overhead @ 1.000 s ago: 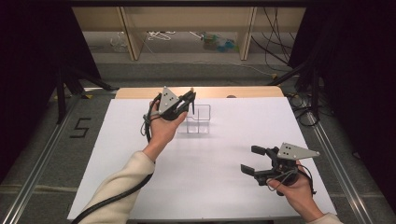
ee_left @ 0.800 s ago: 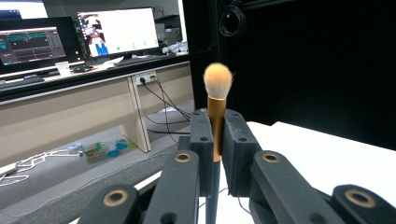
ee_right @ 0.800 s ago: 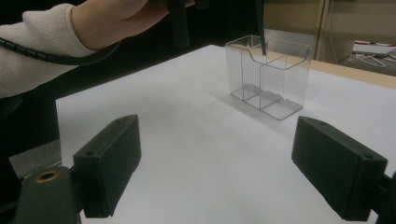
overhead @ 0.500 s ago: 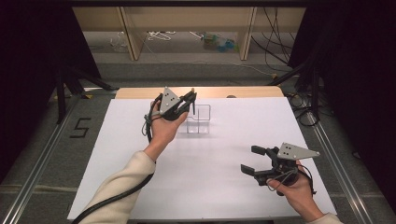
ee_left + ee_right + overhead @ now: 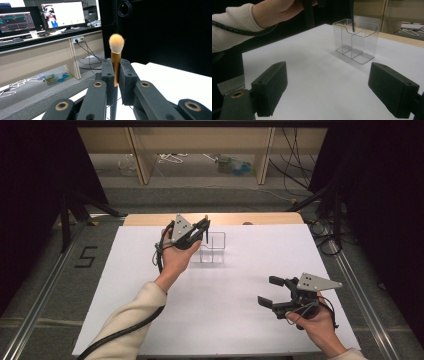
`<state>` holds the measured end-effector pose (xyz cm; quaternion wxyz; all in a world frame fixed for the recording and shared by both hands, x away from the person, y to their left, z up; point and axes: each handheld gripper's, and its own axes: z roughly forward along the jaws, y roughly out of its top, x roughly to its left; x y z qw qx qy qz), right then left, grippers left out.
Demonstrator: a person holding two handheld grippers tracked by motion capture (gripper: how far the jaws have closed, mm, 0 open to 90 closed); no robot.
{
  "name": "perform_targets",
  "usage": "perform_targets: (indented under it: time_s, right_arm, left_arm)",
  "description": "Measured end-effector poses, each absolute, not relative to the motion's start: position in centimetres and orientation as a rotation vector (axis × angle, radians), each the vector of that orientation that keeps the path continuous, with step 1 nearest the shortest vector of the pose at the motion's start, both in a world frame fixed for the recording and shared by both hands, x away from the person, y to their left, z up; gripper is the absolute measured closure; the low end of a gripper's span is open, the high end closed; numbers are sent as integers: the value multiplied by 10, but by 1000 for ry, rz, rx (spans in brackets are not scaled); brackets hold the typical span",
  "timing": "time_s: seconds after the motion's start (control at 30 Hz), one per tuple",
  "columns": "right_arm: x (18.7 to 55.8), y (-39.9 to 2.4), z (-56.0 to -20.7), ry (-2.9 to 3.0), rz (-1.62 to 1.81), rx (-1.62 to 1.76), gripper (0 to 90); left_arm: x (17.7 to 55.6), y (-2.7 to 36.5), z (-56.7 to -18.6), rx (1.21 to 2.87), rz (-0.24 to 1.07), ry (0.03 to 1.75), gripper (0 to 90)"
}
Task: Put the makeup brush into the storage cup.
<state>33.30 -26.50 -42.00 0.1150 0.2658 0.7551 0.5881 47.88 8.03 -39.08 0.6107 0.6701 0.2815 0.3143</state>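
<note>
White surface [image 5: 150, 320]: clear organizer [image 5: 212, 249] near far edge. Left gripper [image 5: 204, 226] clamps makeup brush [image 5: 116, 57] upright, handle tip over a compartment, likely for insertion. Right gripper [image 5: 272, 292] idle, jaws apart, near right corner.

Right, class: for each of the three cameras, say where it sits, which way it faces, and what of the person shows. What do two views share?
High view: above the person's side, looking forward and down at the table; both forearms show.
Left gripper view: on the left gripper, looking along its fingers at the makeup brush that they clamp.
Right gripper view: on the right gripper, facing the clear organizer; the other sleeve shows.
Shared: high and right gripper views show the organizer.
</note>
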Motion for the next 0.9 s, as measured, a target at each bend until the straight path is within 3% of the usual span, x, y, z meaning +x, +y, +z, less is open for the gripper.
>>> perform_targets:
  time_s: [0.9]
  right_arm:
    - [333,-265,-420,2212,1725,781,163]
  left_arm:
    - [483,77,-397,1560,720,657,833]
